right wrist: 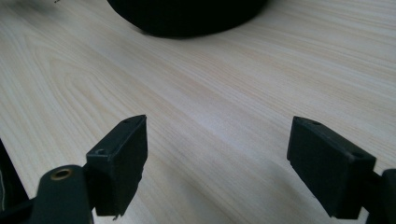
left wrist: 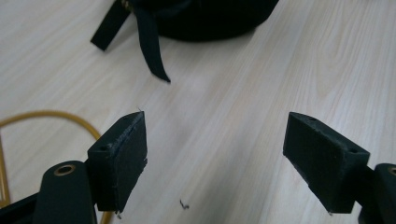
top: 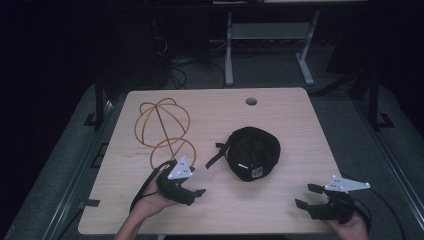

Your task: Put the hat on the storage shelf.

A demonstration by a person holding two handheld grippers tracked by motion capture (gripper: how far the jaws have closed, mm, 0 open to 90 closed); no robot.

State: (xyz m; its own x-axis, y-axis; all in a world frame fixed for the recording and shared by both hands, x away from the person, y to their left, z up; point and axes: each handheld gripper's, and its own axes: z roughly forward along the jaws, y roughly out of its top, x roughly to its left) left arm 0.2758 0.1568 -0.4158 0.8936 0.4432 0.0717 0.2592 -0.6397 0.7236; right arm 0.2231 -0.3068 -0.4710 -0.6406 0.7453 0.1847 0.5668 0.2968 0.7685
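A black cap (top: 252, 152) lies in the middle of the wooden table (top: 280, 110), its strap (top: 216, 156) trailing to the left. A yellow wire-frame stand (top: 162, 127) rests at the left of the table. My left gripper (top: 194, 190) is held just off the stand's near ring, open and empty; in the left gripper view the cap (left wrist: 210, 18) and its strap (left wrist: 149, 44) lie ahead of the jaws. My right gripper (top: 306, 196) hovers near the table's front right edge, open and empty, with the cap (right wrist: 187, 16) ahead of it.
A round cable hole (top: 251, 101) sits near the table's far edge. Beyond the table stand a desk frame (top: 270, 35) and loose cables on a dark floor. Bare tabletop lies between the two grippers.
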